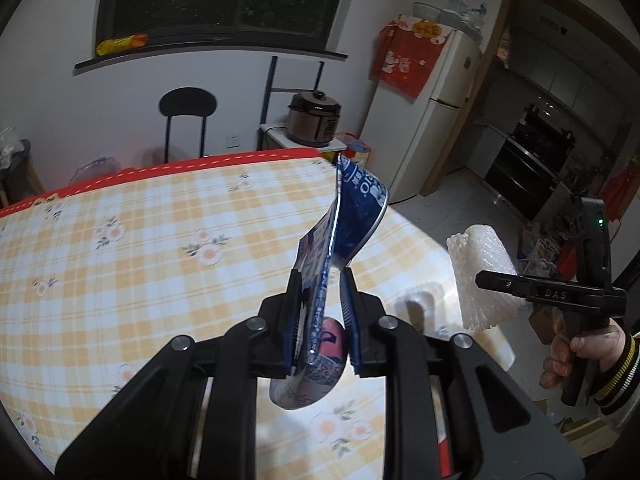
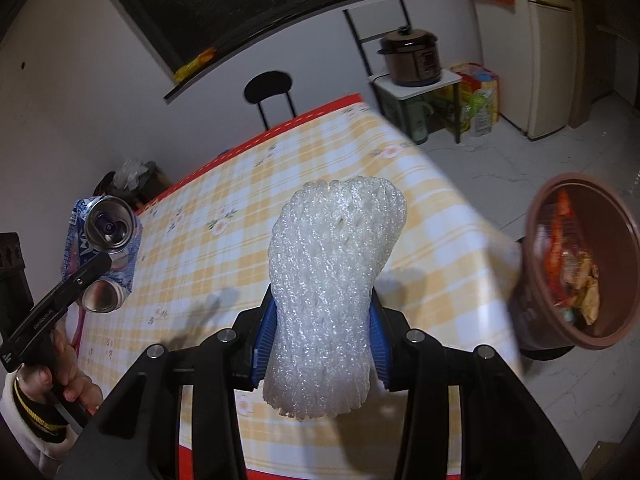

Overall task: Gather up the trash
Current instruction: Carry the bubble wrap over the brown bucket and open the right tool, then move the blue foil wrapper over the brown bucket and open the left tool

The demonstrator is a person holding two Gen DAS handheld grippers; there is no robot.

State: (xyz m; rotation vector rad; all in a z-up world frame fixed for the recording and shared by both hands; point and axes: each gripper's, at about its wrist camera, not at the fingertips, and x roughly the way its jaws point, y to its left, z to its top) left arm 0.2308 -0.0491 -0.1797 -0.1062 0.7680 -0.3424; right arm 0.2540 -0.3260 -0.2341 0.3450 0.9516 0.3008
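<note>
Left gripper [image 1: 320, 312] is being kept pinched on crushed can [image 1: 344, 220] & right gripper [image 2: 322, 344] squeezed on foam net [image 2: 332, 280], both above bench [image 1: 120, 264], likely for dumping into bin [image 2: 536, 280].

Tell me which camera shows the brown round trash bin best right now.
The right wrist view: the brown round trash bin sits at the picture's right edge beside the table, rim open toward the camera, wrappers visible inside. The left wrist view does not show the bin at all; it shows mainly the crushed blue can.
</note>
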